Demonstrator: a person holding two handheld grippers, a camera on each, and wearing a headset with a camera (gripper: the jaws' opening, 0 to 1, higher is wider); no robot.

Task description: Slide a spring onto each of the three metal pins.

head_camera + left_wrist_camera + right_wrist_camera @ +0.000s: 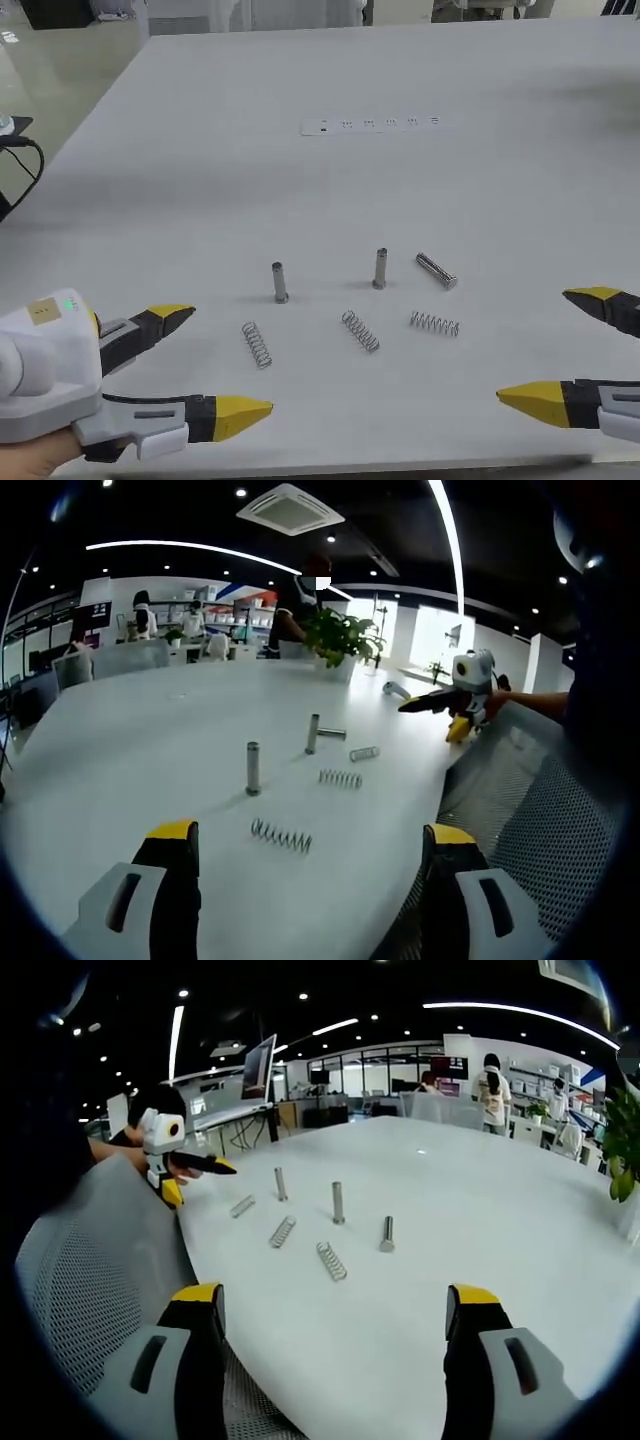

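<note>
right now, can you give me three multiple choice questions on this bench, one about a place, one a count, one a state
1. Where do the springs lie, seen in the head view?
A. loose on the table, nearer the person than the pins
B. beyond the pins, farther from the person
C. already slid onto the pins

2. How many pins stand upright?
A. one
B. two
C. three

3. What state is the left gripper in?
A. shut on a spring
B. open, holding nothing
C. shut on a pin

Answers:
1 A, all three springs lie in a row in front of the pins.
2 B, two pins stand on end while the right-hand one lies on its side.
3 B, its yellow-tipped jaws stand apart with nothing between them.
</note>
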